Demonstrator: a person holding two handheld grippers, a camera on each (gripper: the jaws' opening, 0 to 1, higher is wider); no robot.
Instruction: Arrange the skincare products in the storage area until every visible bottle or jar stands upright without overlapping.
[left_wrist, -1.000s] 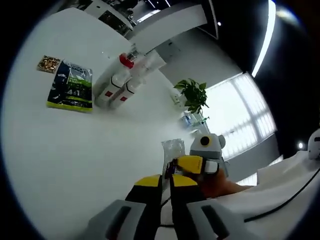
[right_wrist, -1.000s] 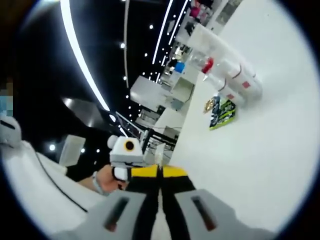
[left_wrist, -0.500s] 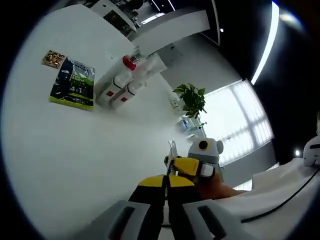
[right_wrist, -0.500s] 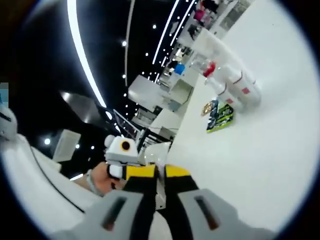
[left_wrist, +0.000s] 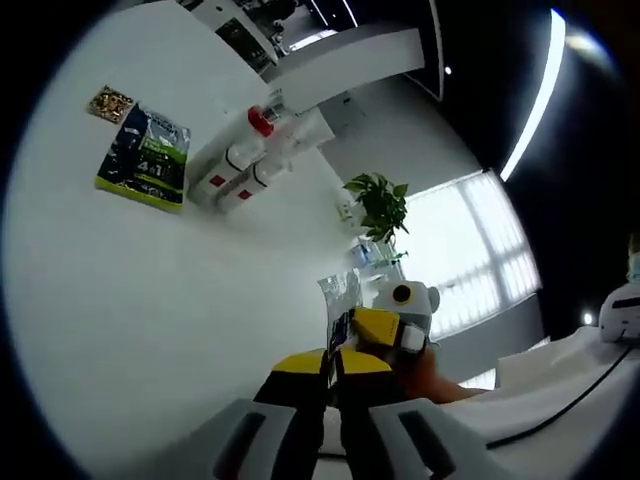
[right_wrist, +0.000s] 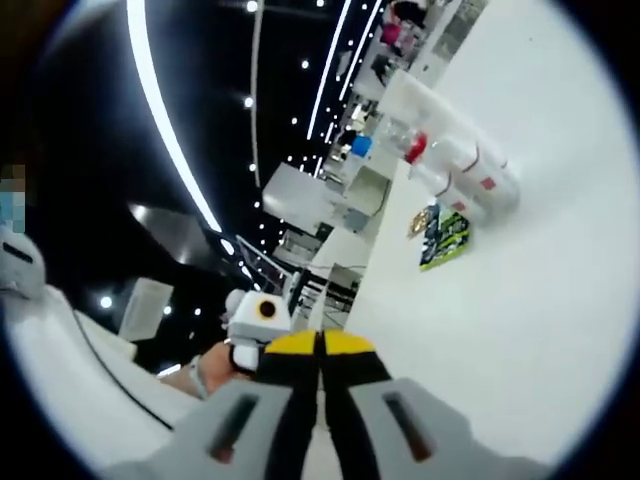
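Two white bottles (left_wrist: 238, 172) with red labels lie on their sides at the far end of the white table (left_wrist: 150, 300), one with a red cap (left_wrist: 260, 122). The bottles (right_wrist: 478, 178) also lie far off in the right gripper view. My left gripper (left_wrist: 333, 358) is shut near the table's edge, with a small clear packet (left_wrist: 340, 298) standing up from its tips. My right gripper (left_wrist: 383, 328) sits just beside that packet, held in a hand; whether it touches the packet I cannot tell. In its own view my right gripper (right_wrist: 320, 342) is shut, beside the left gripper (right_wrist: 258, 318).
A dark green sachet (left_wrist: 145, 165) and a small gold packet (left_wrist: 110, 102) lie left of the bottles. A clear box (left_wrist: 305, 125) stands behind them. A potted plant (left_wrist: 378, 200) stands beyond the table. The sachet (right_wrist: 445, 238) shows again in the right gripper view.
Both cameras have shifted slightly. The left jaws, a little apart a second ago, are now together. The clear packet turned edge-on, then face-on again. The bottles have not moved.
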